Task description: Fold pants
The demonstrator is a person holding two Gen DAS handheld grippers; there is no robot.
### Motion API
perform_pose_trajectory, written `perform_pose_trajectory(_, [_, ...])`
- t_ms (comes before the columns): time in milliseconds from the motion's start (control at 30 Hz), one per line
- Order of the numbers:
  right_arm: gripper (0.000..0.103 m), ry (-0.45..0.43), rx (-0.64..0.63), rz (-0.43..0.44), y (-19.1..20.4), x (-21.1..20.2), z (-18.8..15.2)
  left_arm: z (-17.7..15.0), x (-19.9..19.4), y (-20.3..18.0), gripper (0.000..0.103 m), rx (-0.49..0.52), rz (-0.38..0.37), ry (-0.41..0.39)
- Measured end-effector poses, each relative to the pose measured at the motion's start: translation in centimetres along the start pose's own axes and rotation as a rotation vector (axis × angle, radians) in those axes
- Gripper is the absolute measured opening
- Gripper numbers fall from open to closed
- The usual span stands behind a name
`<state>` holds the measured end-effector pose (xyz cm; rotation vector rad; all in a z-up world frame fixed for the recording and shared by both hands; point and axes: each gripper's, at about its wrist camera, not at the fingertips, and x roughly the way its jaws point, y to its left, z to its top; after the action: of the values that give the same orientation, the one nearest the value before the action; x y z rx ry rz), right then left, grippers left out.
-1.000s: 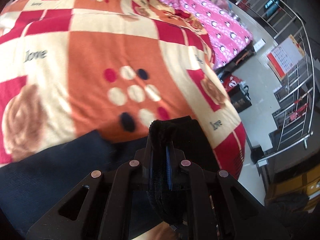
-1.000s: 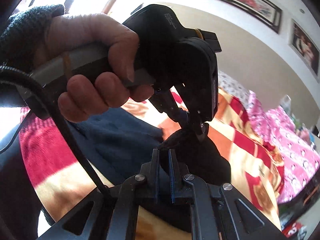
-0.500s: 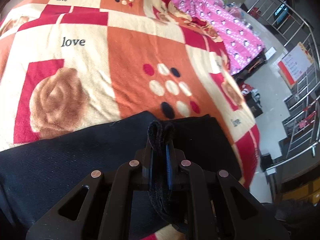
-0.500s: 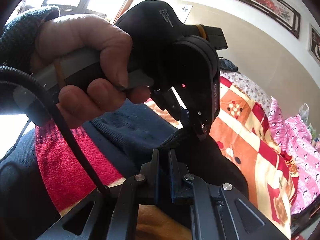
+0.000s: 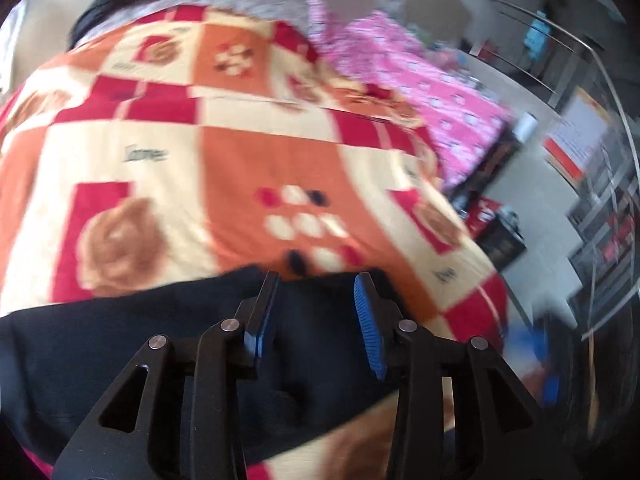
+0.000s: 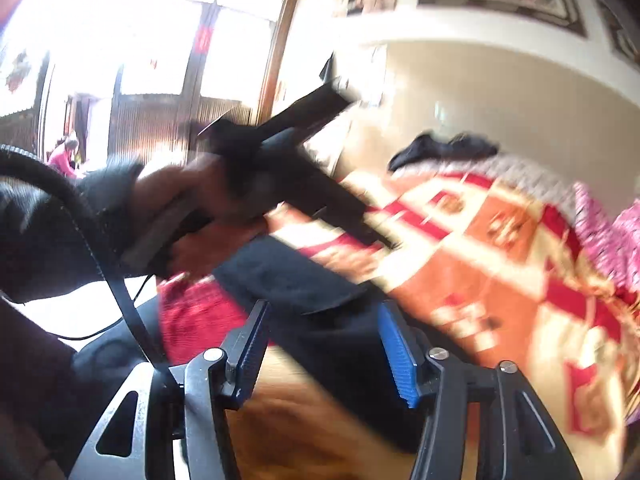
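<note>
The dark navy pants lie flat on the orange, red and cream patterned blanket, near its front edge. My left gripper is open, its blue pads spread above the pants' edge, holding nothing. In the right wrist view the pants show as a dark folded band on the blanket. My right gripper is open just over them. The hand with the left gripper hovers to the left above the pants. Both views are blurred.
A pink patterned bedspread lies beyond the blanket on the right. Metal railings and floor clutter stand past the bed's right edge. A dark garment lies at the bed's far end. A bright window is on the left.
Both grippers were shut on the pants' edge and have opened and let go. The pants now lie flat on the blanket. Both grippers are lifting away, blurring the views.
</note>
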<state>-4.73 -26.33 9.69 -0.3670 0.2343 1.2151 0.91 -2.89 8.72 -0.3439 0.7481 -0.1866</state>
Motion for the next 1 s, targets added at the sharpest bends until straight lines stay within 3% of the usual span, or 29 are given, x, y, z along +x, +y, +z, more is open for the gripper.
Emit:
perform_pose_trajectory(67, [0.058, 0.054, -0.014, 0.044, -4.1, -0.3, -0.4, -0.7, 1.4, -1.5, 0.037, 0.044, -0.035, 0.011])
perform_pose_trajectory(100, [0.058, 0.136, -0.032, 0.088, -6.4, 0.4, -0.8, -1.3, 2.5, -1.5, 0.037, 0.043, -0.018, 0.026])
perform_pose_trajectory(200, [0.058, 0.254, -0.056, 0.178, -9.8, 2.2, -2.0, -2.6, 5.0, 0.9, 0.036, -0.057, 0.117, 0.07])
perform_pose_trajectory(233, [0.058, 0.265, -0.055, 0.214, -10.7, 2.8, -2.2, -3.2, 5.2, 2.1, 0.036, -0.114, 0.129, 0.069])
perform_pose_trajectory(267, [0.058, 0.282, -0.056, 0.274, -11.5, 3.7, -2.5, -3.7, 4.9, 2.9, 0.035, -0.155, 0.09, 0.04])
perform_pose_trajectory(367, [0.058, 0.32, -0.119, 0.349, -12.1, 6.5, -2.8, -4.6, 4.0, 3.7, 0.035, -0.197, 0.066, -0.012])
perform_pose_trajectory(500, [0.058, 0.376, -0.126, 0.494, -12.3, 10.2, -2.8, -6.2, 4.1, 3.2, 0.035, -0.17, 0.07, -0.079])
perform_pose_trajectory(633, [0.058, 0.419, -0.17, 0.534, -10.5, 11.1, -3.9, -7.3, 3.8, 1.8, 0.035, -0.115, 0.118, -0.13])
perform_pose_trajectory(733, [0.062, 0.421, -0.217, 0.551, -10.0, 11.7, -5.2, -7.3, 3.9, 2.5, 0.035, -0.139, 0.093, -0.146])
perform_pose_trajectory(833, [0.075, 0.419, -0.163, 0.567, -10.9, 12.6, -5.8, -7.2, 3.9, 3.1, 0.035, -0.167, 0.066, -0.153])
perform_pose_trajectory(1000, [0.079, 0.47, -0.167, 0.587, -10.5, 11.9, -5.9, -7.3, 3.7, 2.9, 0.035, -0.166, 0.06, -0.155])
